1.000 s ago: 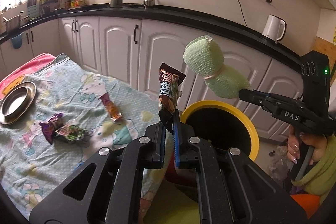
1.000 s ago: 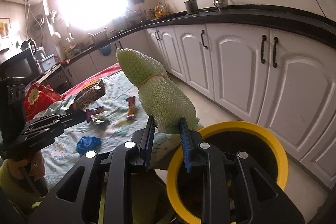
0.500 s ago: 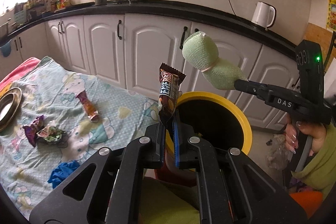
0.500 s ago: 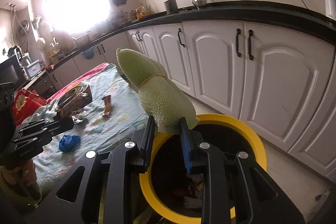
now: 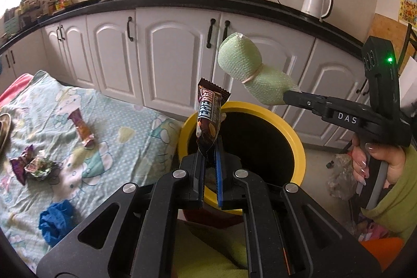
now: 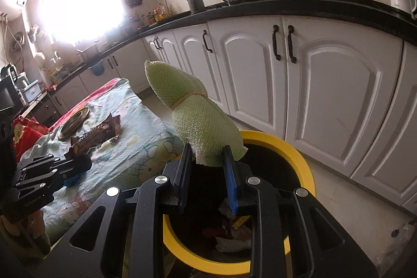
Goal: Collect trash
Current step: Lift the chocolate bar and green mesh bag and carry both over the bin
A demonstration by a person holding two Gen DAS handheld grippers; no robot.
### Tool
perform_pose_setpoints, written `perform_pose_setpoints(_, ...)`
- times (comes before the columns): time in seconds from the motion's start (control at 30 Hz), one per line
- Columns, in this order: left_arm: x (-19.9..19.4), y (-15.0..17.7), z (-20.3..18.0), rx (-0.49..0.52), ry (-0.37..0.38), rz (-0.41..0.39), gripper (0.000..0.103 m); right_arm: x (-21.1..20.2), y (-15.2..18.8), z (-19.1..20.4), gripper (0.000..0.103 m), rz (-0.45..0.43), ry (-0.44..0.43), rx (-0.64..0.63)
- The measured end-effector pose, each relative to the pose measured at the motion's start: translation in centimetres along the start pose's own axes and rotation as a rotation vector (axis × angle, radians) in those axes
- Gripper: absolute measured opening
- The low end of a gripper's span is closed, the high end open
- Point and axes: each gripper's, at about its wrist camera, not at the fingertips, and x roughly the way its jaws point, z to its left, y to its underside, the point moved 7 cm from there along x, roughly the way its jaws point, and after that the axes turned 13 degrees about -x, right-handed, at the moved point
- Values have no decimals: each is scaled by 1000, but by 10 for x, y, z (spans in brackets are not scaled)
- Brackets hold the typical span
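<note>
- A patterned cloth (image 5: 125, 137) covers the counter at the left; on it lie a crumpled blue scrap (image 5: 56, 222), a purple wrapper (image 5: 19, 168) touching a green-and-pink wrapper (image 5: 39, 166), and an orange snack packet (image 5: 83, 132) farther back.
- The left tool (image 5: 209, 150) is clamped on the lower end of a brown snack bar wrapper (image 5: 209, 112), held upright at the near-left rim of the yellow-rimmed bin (image 5: 299, 145).
- The right tool (image 6: 207, 158) is clamped on the base of a green mesh sponge (image 6: 192, 119), tied with a rubber band, above the bin's mouth.
- Trash lies inside the bin.
</note>
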Motion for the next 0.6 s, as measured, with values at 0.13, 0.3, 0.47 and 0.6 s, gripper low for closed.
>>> perform_pose_setpoints(0.13, 11, 3, -7, 7, 9, 17, 3, 3, 8, -8, 23, 20, 12, 21)
perform_pose_setpoints(0.3, 30, 9, -17, 11, 24, 56, 3, 9, 20, -19, 23, 52, 27, 59)
perform_pose_setpoints(0.47, 45, 15, -26, 17, 34, 90, 3, 12, 31, -31, 23, 75, 38, 94)
perform_pose_setpoints(0.6, 55, 21, -30, 25, 38, 117, 3, 15, 37, -38, 23, 91, 40, 119)
